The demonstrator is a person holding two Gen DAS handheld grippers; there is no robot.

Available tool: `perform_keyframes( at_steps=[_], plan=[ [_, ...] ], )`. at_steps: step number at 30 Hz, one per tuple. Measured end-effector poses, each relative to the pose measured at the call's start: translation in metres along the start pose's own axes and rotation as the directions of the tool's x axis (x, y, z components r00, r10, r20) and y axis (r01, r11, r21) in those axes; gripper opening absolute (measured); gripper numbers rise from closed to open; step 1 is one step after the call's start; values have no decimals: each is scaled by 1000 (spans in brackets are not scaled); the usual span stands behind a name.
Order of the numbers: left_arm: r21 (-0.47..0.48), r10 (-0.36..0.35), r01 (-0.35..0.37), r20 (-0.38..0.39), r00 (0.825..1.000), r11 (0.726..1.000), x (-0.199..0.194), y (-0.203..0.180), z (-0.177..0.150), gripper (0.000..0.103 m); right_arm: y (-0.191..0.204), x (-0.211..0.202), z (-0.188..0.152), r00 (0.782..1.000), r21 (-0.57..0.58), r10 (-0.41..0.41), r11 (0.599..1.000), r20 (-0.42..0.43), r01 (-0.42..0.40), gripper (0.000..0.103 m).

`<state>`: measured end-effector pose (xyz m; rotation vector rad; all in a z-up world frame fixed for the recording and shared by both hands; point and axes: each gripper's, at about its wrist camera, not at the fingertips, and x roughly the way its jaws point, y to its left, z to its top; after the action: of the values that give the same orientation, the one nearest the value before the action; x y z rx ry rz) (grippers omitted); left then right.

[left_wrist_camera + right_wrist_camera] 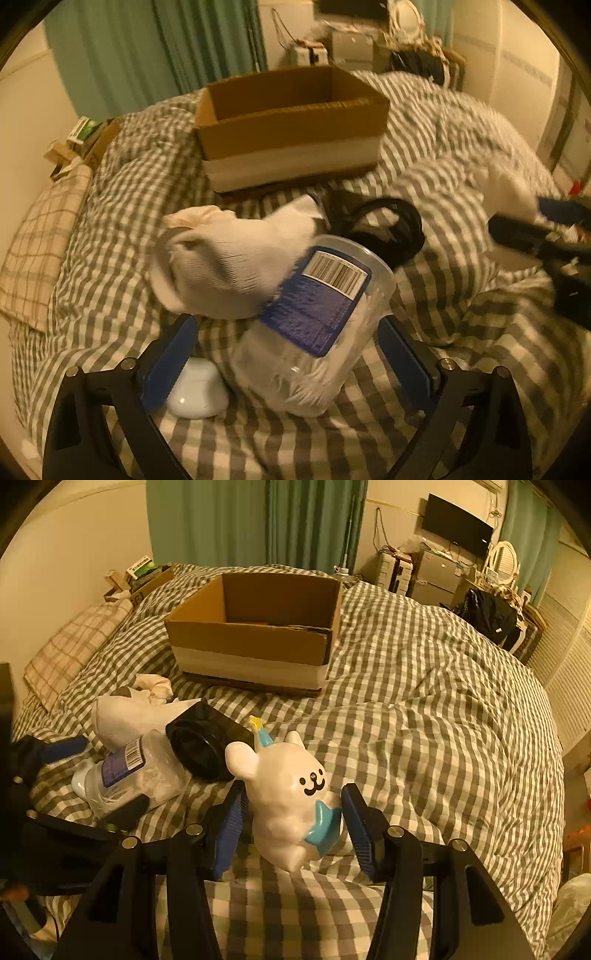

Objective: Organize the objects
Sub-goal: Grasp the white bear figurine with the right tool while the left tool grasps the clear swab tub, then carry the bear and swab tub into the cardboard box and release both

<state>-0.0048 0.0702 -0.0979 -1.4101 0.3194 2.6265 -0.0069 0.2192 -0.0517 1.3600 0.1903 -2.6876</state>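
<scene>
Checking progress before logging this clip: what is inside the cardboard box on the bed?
In the right wrist view, the cardboard box shows only bare brown floor and walls; nothing visibly lies inside. Its near wall hides the floor strip right behind it, so something flat there could go unseen.

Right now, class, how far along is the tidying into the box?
Nothing looks done: the visible part of the cardboard box looks bare. In hand: the right gripper brackets the white bear figurine, and the open left gripper straddles the clear jar. Left: the white sock and black container lie on the bed.
</scene>
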Motion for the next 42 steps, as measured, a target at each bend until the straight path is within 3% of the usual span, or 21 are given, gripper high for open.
perform_keyframes(
  at_steps=[4,9,13,17,24,26,30,34,42],
  plan=[
    [66,1,2,-47,999,998,19,-15,-3,82,3,2,1,1000,-8,14,1000,0,-14,52],
    [70,-11,13,-35,999,997,14,-15,-8,78,5,-1,-2,1000,-12,12,1000,14,-12,52],
    [19,-76,77,-29,997,997,-5,-4,-12,76,0,-8,0,999,15,39,999,27,-40,52],
    [-26,-102,104,49,994,994,-39,12,2,74,1,-30,13,994,17,74,997,79,-76,52],
    [-33,-142,152,206,968,988,-82,49,71,72,3,-61,68,979,-10,107,994,174,-107,52],
    [-33,-144,155,234,962,987,-82,57,91,66,5,-69,89,973,-28,92,996,212,-88,52],
    [-37,-149,164,266,952,986,-69,74,141,66,5,-68,133,961,-31,87,996,262,-82,51],
    [-58,-168,189,258,951,980,-39,81,178,66,5,-41,171,961,-21,65,998,270,-62,51],
    [-85,-134,157,232,963,984,33,84,223,66,-3,51,221,974,25,67,997,217,-75,51]
  ],
)
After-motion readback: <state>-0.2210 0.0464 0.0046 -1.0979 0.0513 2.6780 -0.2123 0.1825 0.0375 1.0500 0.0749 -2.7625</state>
